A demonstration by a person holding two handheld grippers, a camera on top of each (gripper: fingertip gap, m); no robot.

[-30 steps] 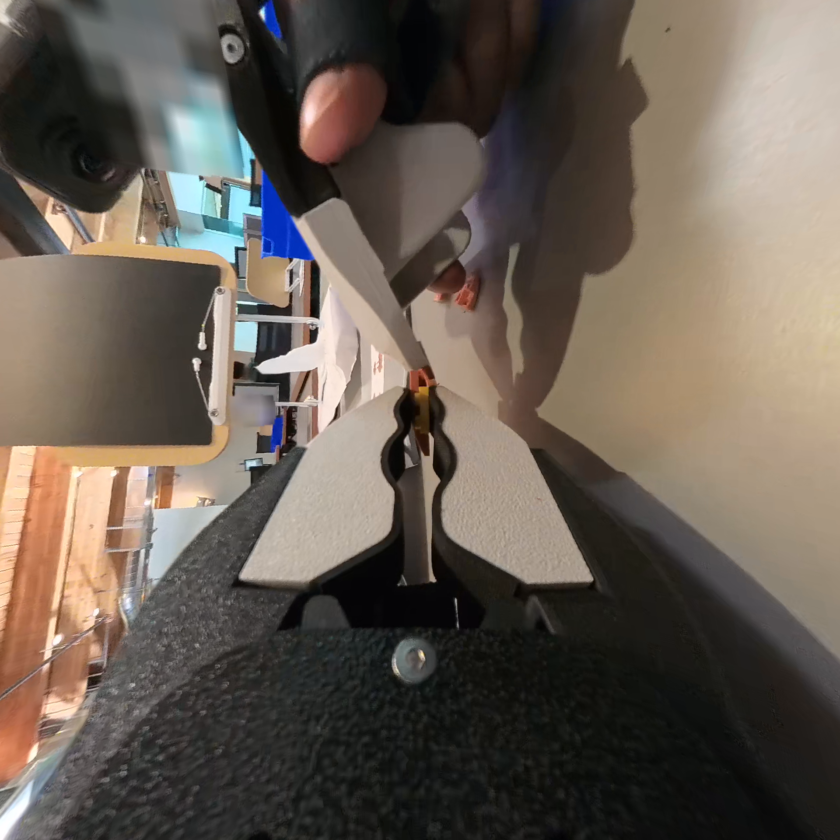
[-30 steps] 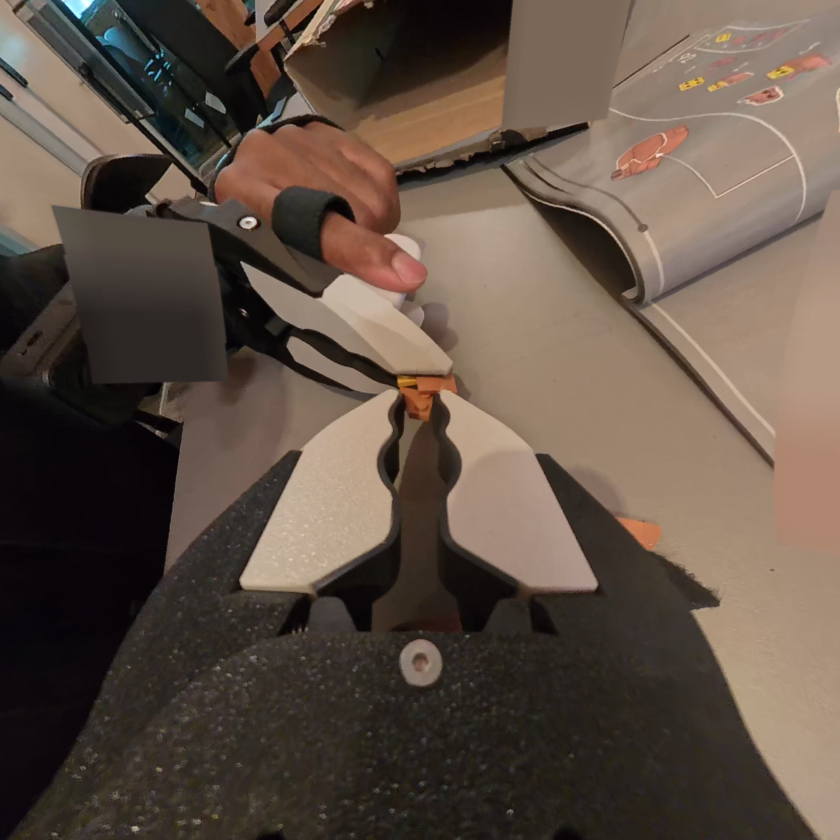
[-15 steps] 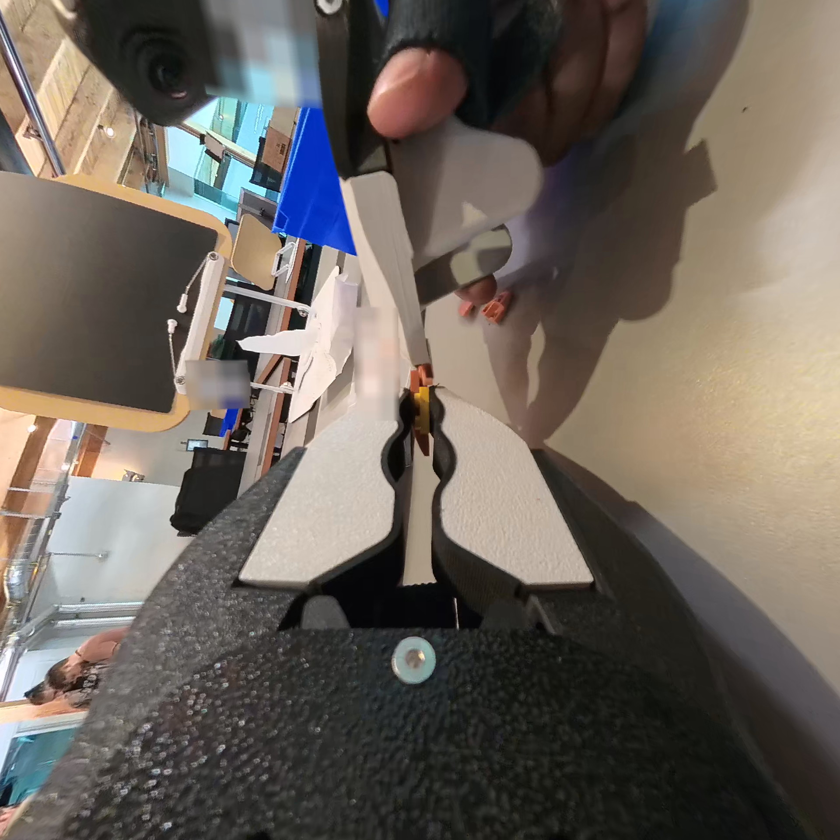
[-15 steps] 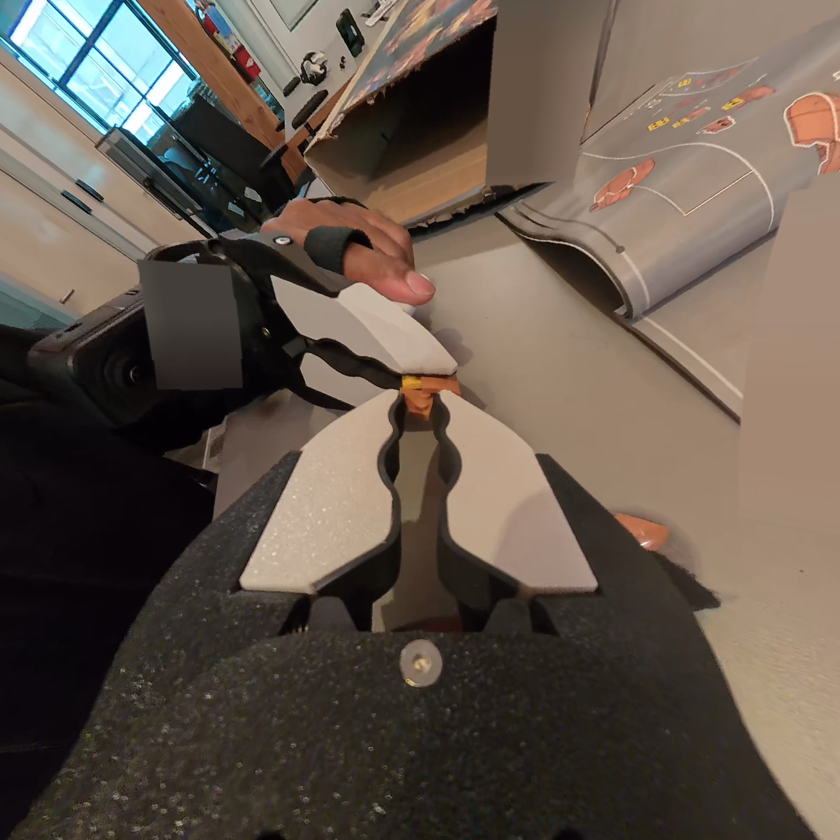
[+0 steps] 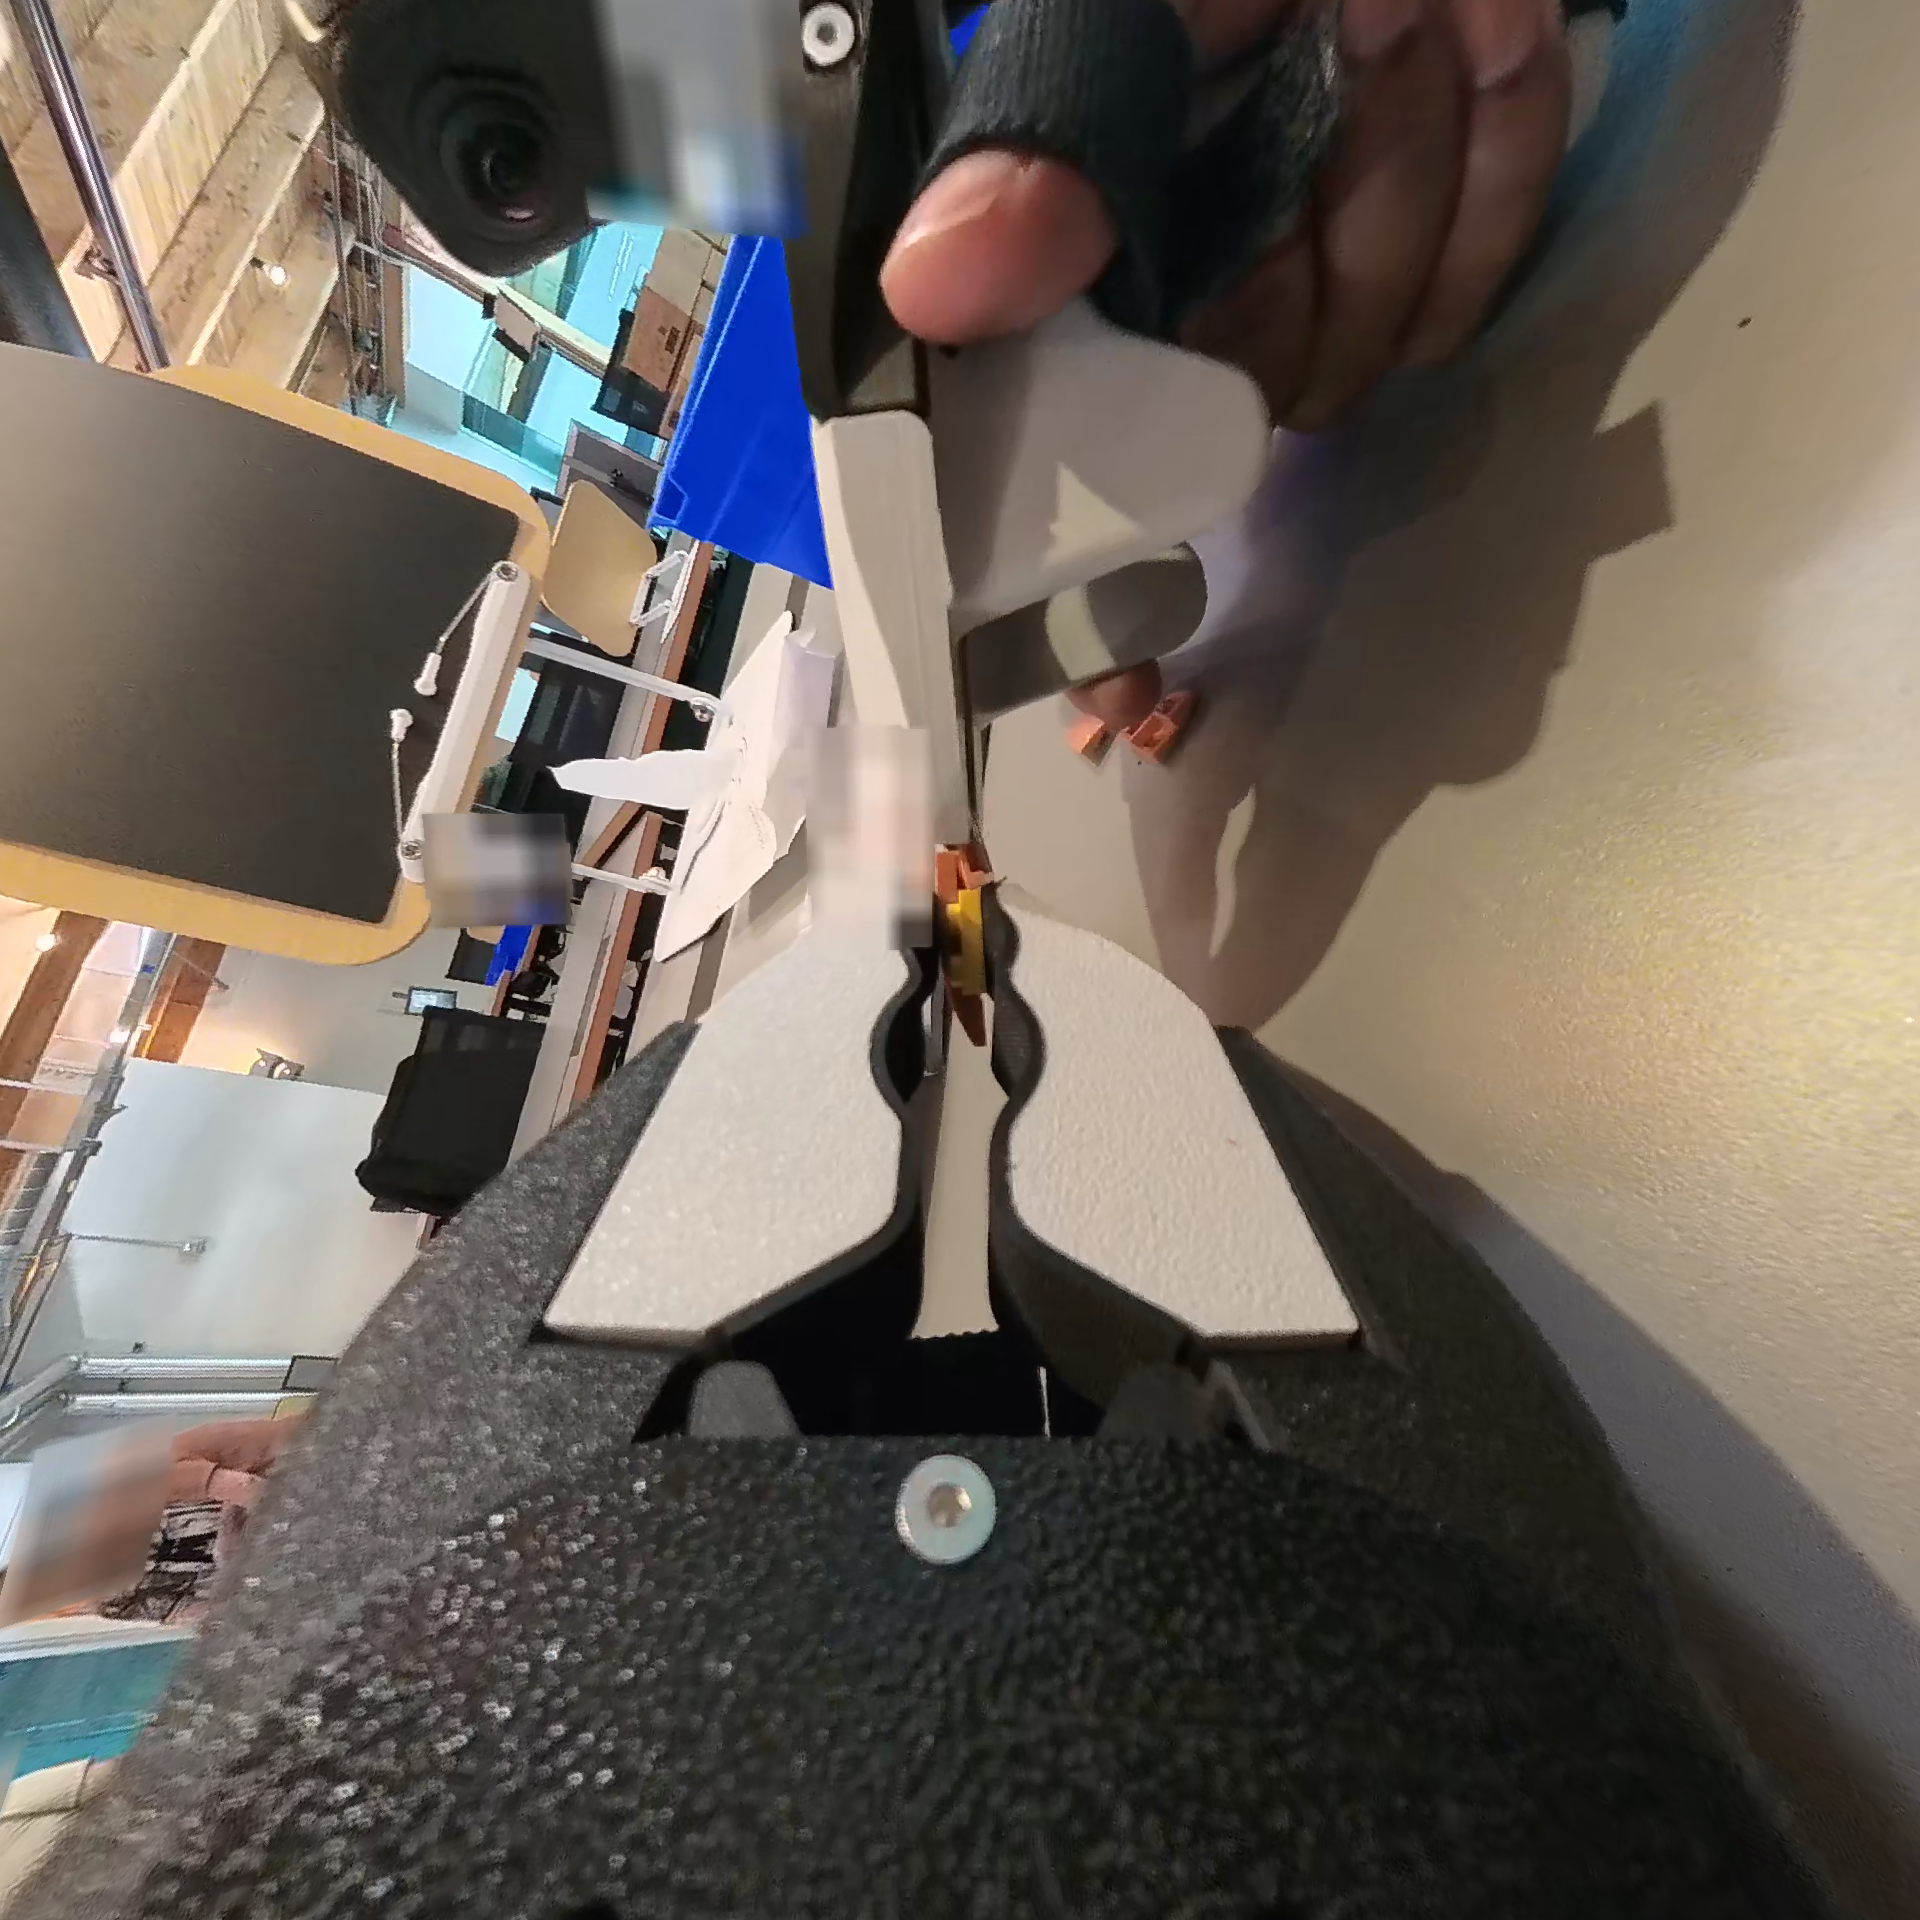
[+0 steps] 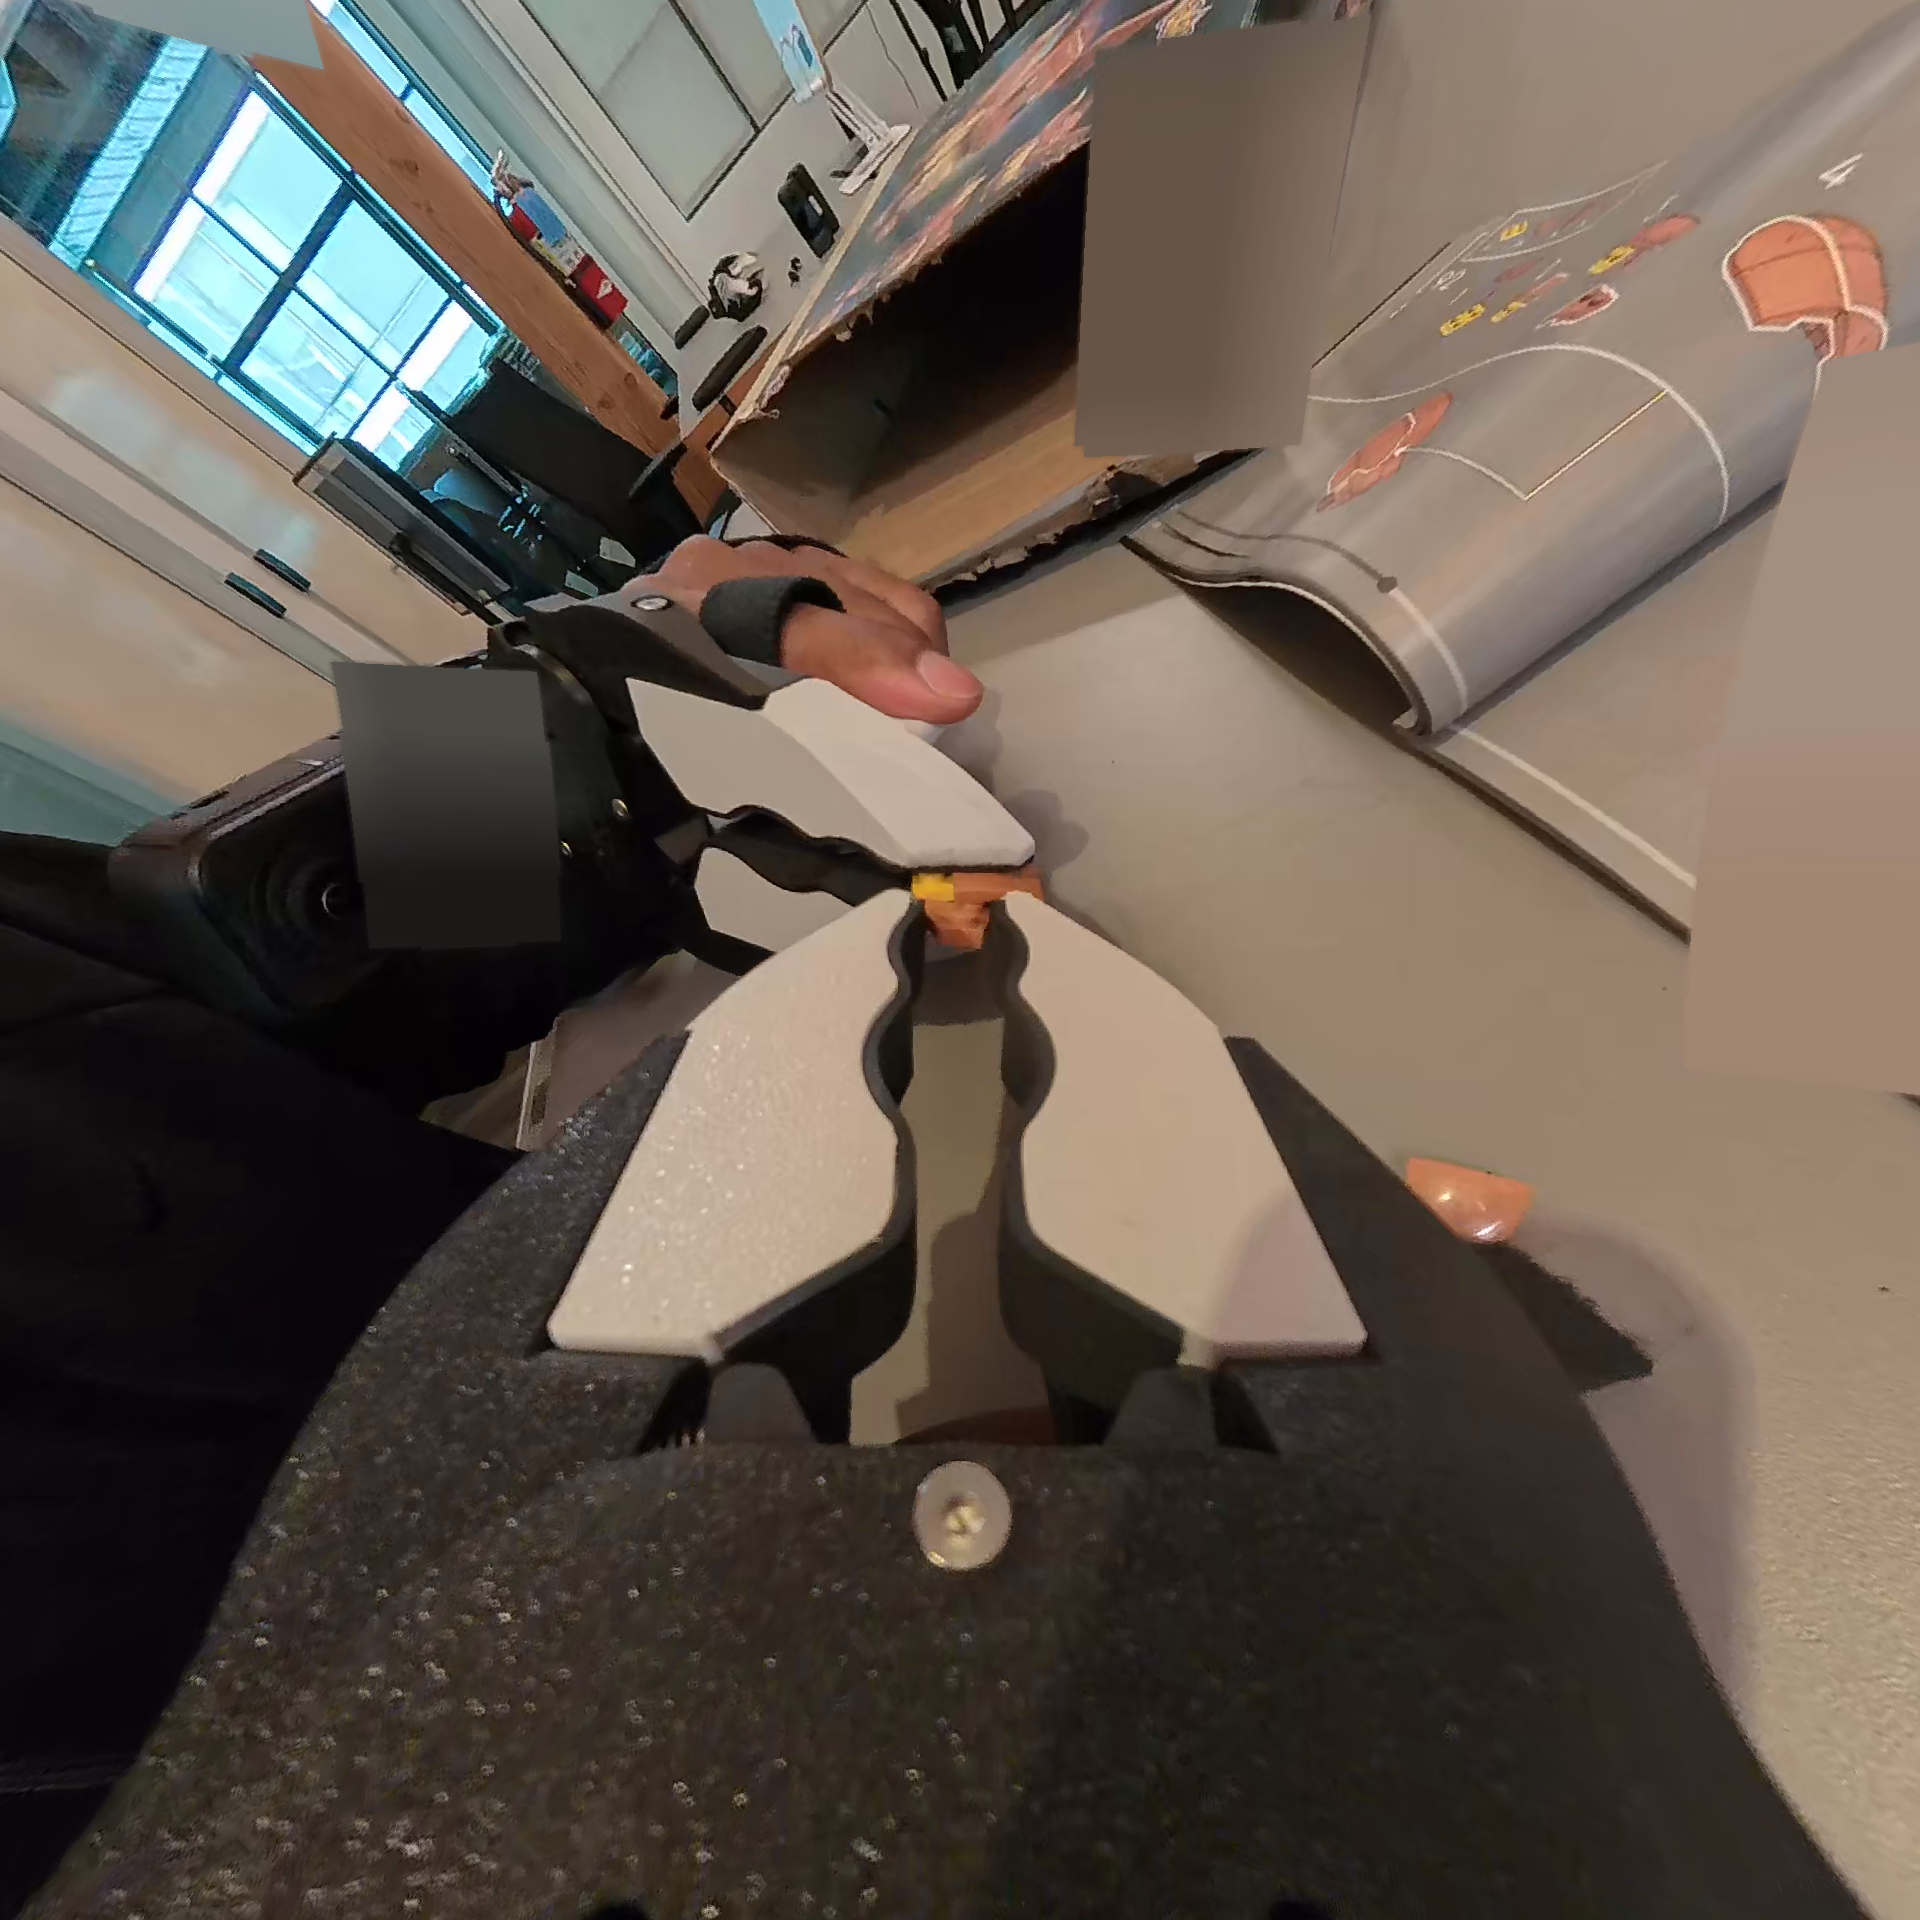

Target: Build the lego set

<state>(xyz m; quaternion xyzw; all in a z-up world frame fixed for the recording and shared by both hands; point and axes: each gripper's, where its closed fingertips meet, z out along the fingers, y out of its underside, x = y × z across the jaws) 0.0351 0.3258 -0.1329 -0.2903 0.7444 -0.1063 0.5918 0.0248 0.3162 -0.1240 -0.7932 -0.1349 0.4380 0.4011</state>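
The small orange-and-yellow brick piece (image 6: pixel 961 902) sits where the two grippers meet, lifted above the grey tabletop (image 6: pixel 1299 831). Going from the biggest things down: the tabletop fills the right of both views; on it in the right wrist view lie an open cardboard box (image 6: pixel 935 416) at the back and, beside it, a grey printed booklet (image 6: pixel 1558 416) with a curled edge. The left gripper (image 5: pixel 954 935) is seen in the right wrist view coming in from the left, a bare hand (image 6: pixel 831 634) with a black strap resting on its upper finger. The right gripper (image 6: pixel 961 914) points forward, its tips just under the left gripper's tips. The left gripper's jaws are clenched on the piece's yellow part (image 5: pixel 966 940), which is pressed between the pads, with orange showing just past it. The right gripper's jaws are clenched on the orange part, its tips close on either side of it. A separate orange piece (image 6: pixel 1467 1200) lies on the table just right of the right gripper's body. Two more small orange pieces (image 5: pixel 1138 732) lie on the table beyond, near the right hand's fingertip
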